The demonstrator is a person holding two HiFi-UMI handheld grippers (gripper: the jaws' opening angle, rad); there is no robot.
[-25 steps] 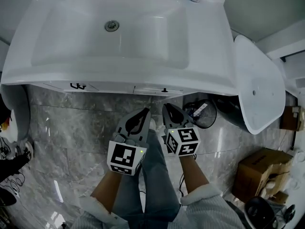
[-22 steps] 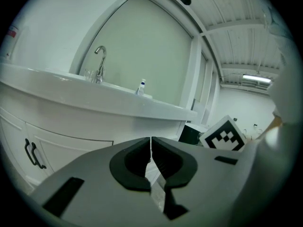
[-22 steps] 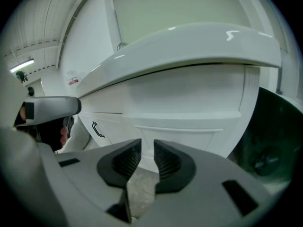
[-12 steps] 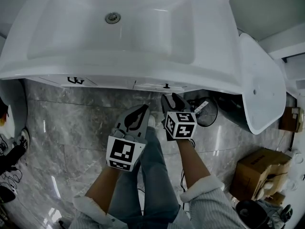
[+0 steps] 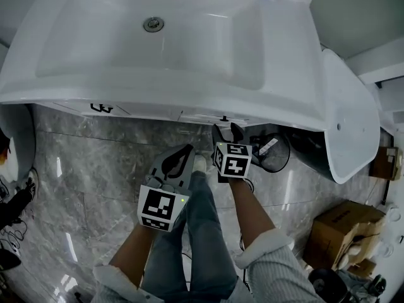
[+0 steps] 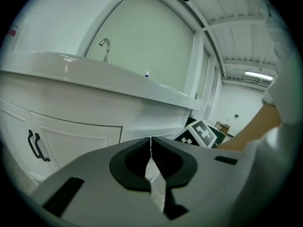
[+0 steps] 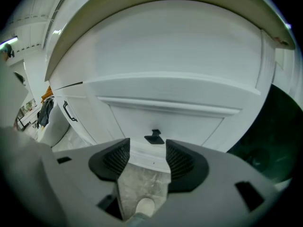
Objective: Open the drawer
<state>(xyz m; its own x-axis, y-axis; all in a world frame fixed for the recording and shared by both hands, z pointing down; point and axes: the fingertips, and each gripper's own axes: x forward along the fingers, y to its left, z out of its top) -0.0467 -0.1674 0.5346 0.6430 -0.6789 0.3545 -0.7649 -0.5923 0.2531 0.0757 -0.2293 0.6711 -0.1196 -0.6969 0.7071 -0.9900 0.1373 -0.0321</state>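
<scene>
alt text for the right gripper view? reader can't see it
The right gripper, whose jaws have just been opening and hold nothing, points at a small dark handle on the white drawer front under the overhanging sink rim. A bar handle on a cabinet door is at the left; marble floor shows between the jaws.

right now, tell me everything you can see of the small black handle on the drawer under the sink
The small black metal-looking drawer handle is a short T-shaped pull. It sticks out near the middle of the white panelled drawer front, which looks shut. Nothing touches it. The right tongs, which have just been opening, stand wide apart in front of it, lined up on it, with nothing between them.
</scene>
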